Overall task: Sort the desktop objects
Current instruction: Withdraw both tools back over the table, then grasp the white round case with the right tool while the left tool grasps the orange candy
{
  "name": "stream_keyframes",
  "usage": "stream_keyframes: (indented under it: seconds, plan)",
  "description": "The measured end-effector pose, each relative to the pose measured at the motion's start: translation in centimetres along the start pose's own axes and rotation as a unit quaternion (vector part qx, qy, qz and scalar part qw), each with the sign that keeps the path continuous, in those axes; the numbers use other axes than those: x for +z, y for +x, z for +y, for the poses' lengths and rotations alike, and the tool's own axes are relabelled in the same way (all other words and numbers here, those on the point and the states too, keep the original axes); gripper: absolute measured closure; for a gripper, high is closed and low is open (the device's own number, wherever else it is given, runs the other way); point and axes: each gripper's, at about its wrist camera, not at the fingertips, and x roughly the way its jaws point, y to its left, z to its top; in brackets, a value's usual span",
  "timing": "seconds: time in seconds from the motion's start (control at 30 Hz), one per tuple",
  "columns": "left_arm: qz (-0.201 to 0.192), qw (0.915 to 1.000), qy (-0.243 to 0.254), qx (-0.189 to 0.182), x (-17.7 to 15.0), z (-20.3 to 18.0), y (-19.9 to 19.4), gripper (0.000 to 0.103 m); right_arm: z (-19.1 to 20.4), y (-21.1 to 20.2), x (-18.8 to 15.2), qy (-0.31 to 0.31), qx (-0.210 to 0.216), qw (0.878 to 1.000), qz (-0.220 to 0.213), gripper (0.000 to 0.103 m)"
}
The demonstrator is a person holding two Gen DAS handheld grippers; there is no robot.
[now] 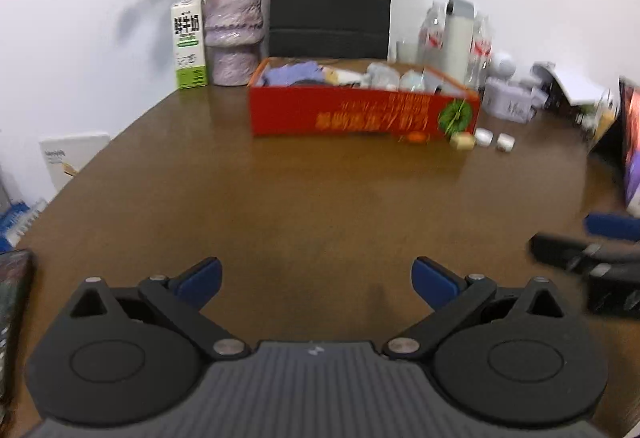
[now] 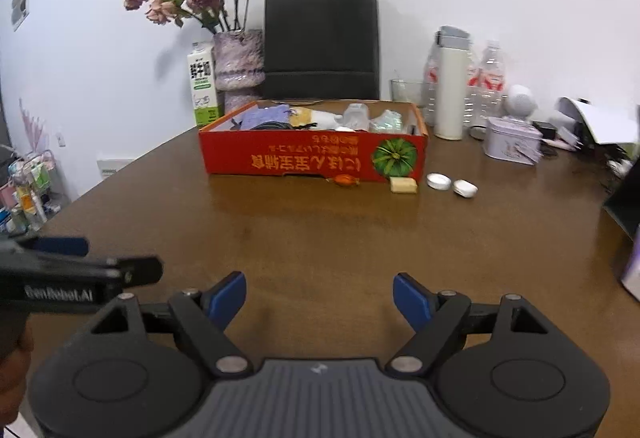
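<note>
Both your left tongs point(image 1: 316, 278) and right tongs point(image 2: 319, 298) hang released and empty over the near table point(image 2: 320, 230), so the 4 small loose items point(image 2: 404, 185) beside the far red box point(image 2: 312, 154) could skid away if you rush them.

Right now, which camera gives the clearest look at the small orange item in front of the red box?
The right wrist view: the orange item is sharp against the red box. The left wrist view shows only a blurred orange spot.
</note>
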Motion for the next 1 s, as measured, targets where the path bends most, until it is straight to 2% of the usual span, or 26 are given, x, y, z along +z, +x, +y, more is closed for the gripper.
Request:
stream_keyframes:
  seconds: [0.07, 0.17, 0.27, 0.33, 0.43, 0.53, 0.6, 0.67, 0.73, 0.83, 0.9, 1.0]
  plan:
    - [0.008, 1.0, 0.004, 0.002, -0.8, 0.0, -0.2, 0.0, 0.0, -0.8, -1.2, -0.002, -0.003, 1.0, -0.003, 0.022]
    - [0.013, 0.9997, 0.005, -0.018, -0.7, -0.1, 0.1, 0.0, -0.4, -0.6, -1.8, 0.001, 0.001, 1.0, 0.008, 0.022]
    - [0.007, 0.9992, 0.022, -0.033, 0.5, -1.2, 1.6, 0.0, -2.2, 0.5, -0.5, 0.006, -0.011, 1.0, 0.013, 0.024]
    - [-0.009, 0.9989, 0.039, -0.027, 1.8, -2.4, 3.0, 0.0, -4.0, 1.3, 0.8, 0.01, -0.026, 1.0, 0.008, 0.024]
    - [-0.035, 0.9963, 0.066, -0.042, 4.5, -4.3, 5.7, 0.0, -7.7, 3.9, 3.6, 0.017, -0.054, 0.998, 0.015, 0.024]
    - [-0.042, 0.9926, 0.074, -0.086, 7.9, -5.9, 9.8, 0.001, -11.7, 7.8, 6.3, 0.026, -0.063, 0.998, 0.016, 0.024]
    - [-0.032, 0.9927, 0.086, -0.079, 9.5, -7.2, 12.8, 0.012, -14.0, 11.5, 7.7, 0.04, -0.069, 0.996, 0.035, 0.025]
    - [-0.032, 0.9901, 0.118, -0.07, 10.8, -8.8, 15.9, 0.019, -15.5, 14.8, 8.7, 0.05, -0.078, 0.994, 0.05, 0.026]
    - [-0.02, 0.9897, 0.114, -0.084, 11.7, -9.7, 18.5, 0.02, -16.5, 17.6, 9.5, 0.054, -0.077, 0.994, 0.059, 0.03]
    - [-0.009, 0.9919, 0.077, -0.1, 12.5, -9.7, 20.6, 0.02, -17.0, 20.7, 10.3, 0.045, -0.074, 0.994, 0.066, 0.032]
    - [-0.006, 0.9912, 0.063, -0.116, 12.8, -9.7, 21.5, 0.022, -17.1, 21.9, 10.4, 0.037, -0.066, 0.995, 0.072, 0.046]
    - [0.0, 0.992, 0.054, -0.114, 13.0, -10.6, 22.4, 0.024, -17.0, 22.9, 9.9, 0.024, -0.063, 0.995, 0.069, 0.059]
